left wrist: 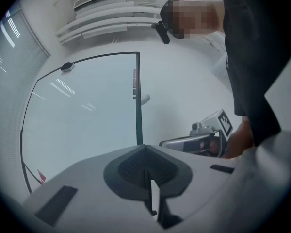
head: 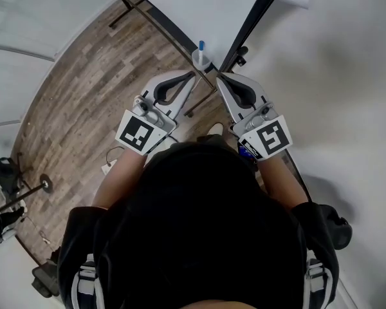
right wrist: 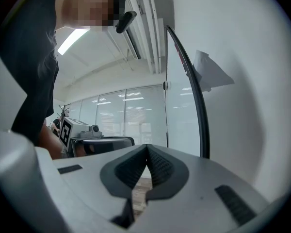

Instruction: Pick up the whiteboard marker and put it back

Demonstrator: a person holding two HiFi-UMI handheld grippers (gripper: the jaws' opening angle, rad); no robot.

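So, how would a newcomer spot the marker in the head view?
Follow the whiteboard's black frame beside the wooden floor to a white holder on it. The marker stands upright in it, blue-tipped against black bars and white holder.

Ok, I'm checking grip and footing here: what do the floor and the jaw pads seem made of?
Floor: matte brown planks with grain and staggered joints; wood or wood-look laminate, I can't tell which.
Pads: dark, dull, finely textured faces; probably rubber or soft plastic.
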